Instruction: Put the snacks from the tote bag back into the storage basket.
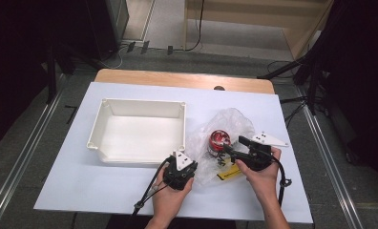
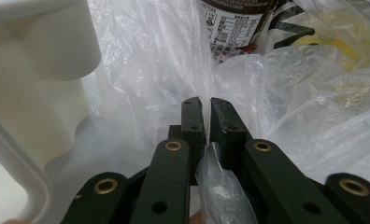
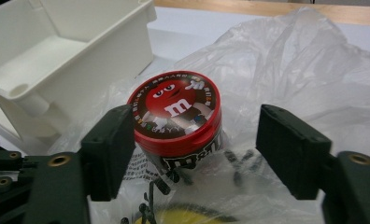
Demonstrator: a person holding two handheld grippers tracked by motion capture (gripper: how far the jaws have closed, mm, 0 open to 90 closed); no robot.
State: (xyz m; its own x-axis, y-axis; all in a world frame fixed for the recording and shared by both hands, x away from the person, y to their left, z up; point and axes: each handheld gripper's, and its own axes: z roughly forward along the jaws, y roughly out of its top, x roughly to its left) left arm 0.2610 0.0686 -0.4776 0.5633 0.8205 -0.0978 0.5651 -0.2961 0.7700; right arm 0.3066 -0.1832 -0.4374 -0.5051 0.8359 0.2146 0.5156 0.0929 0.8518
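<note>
**Reaching for the candy tub inside the plastic bag**

Holding its two black jaws wide apart, the right gripper [image 3: 195, 154] carries nothing at this moment; its pads stand on either side of the M&M's candy tub [image 3: 176, 114] and neither one presses on it. The tub is straight ahead of this gripper, between the jaws and a little beyond them. It stands upright, so its long axis points up from the table and its round red lid faces the camera above. For this reason the jaws meet it from the side, across its round wall, just under the lid.

The left gripper [image 2: 206, 121] is clenched on a fold of the clear plastic bag [image 2: 314, 93], at the bag's edge nearest the white tray [image 1: 134, 131]. It seems to pin the bag while the other hand works inside it.

In the high view the tub [image 1: 219, 139] sits in the open bag [image 1: 235, 121], just to the right of the tray. The right gripper [image 1: 235, 151] is clearly nearer to the tub than the left gripper [image 1: 180, 171]. A yellow packet [image 1: 229, 174] lies in the bag too, near the right hand.

I judge that the next move is to close the right jaws on the tub, and the loose film between pad and tub could make the grip slip.
</note>
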